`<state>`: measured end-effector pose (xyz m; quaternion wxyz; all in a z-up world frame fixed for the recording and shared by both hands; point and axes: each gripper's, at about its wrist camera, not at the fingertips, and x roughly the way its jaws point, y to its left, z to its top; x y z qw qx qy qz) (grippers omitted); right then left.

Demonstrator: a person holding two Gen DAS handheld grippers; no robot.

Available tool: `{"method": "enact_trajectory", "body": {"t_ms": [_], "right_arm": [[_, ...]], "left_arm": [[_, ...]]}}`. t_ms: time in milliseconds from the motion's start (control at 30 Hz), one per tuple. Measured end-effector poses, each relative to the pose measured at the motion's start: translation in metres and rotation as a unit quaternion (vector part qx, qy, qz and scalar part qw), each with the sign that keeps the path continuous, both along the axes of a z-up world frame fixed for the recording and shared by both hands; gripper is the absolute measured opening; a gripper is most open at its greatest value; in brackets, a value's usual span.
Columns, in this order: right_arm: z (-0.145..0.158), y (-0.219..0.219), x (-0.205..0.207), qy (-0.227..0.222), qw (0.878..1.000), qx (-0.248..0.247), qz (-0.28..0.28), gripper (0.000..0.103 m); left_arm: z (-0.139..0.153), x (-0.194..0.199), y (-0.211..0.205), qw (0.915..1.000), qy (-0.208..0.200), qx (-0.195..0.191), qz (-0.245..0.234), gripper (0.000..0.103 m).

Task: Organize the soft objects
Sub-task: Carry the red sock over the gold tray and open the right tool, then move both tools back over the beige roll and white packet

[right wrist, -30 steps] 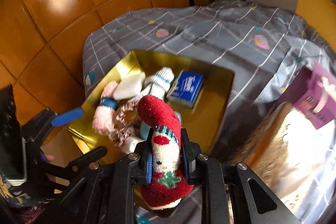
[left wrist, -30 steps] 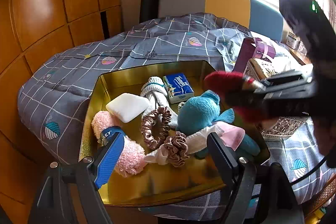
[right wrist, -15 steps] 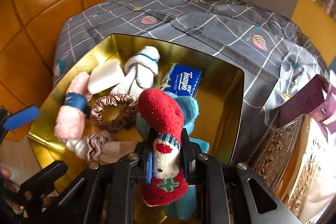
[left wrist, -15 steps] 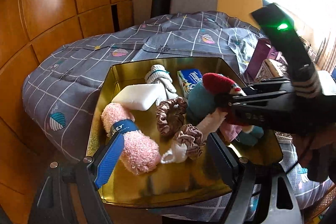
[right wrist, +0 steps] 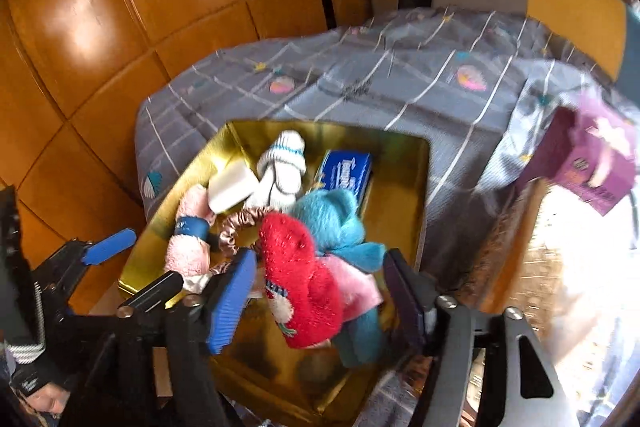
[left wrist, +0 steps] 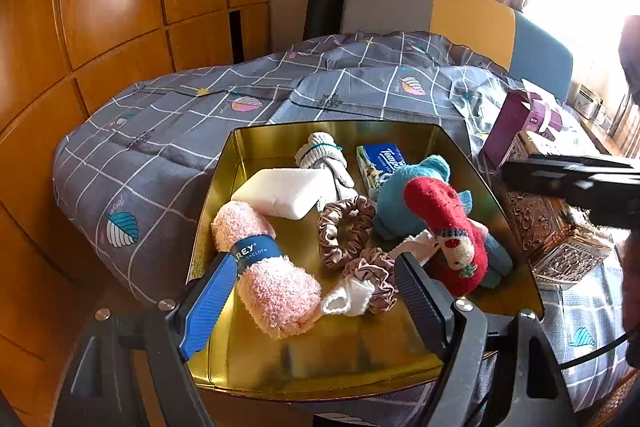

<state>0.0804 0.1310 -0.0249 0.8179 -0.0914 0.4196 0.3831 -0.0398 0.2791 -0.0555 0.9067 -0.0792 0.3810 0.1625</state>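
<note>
Red Christmas sock is out of your right gripper now: half a second ago the fingers were clamped on it, and here they stand wide apart on either side with the sock lying loose between them. It rests in the gold tin at the near right, draped over the blue plush toy and a pink cloth, its toe pointing far and left. So that item looks delivered, and you can judge this drop as done.

Your left gripper hovers at the tin's near edge with its fingers spread wide and nothing between them; the rolled pink washcloth lies just beyond its blue pad.

Everything else soft sits in the tin too: the white sponge and rolled white socks at the far left, the tissue pack at the far right, two satin scrunchies in the middle.

Outside the tin, on the right, only a purple box and an ornate box show on the quilt, and neither looks soft, so the gathering seems nearly finished. Draw the right gripper back cleanly so that its pads do not snag the sock.
</note>
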Motion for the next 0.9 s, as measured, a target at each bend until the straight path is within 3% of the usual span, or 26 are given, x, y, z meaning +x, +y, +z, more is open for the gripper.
{"method": "enact_trajectory", "body": {"t_ms": [367,900], "right_arm": [[0.037,-0.072,-0.011,-0.087,0.994,0.013,-0.057,0.079],[0.024,-0.218,0.011,-0.084,0.976,-0.009,-0.203,0.081]], "left_arm": [[0.019,0.001,-0.022,0.9993,-0.013,0.018,-0.028,0.082],[0.043,0.007,-0.07,0.9942,-0.025,0.051,-0.092,0.082]]}}
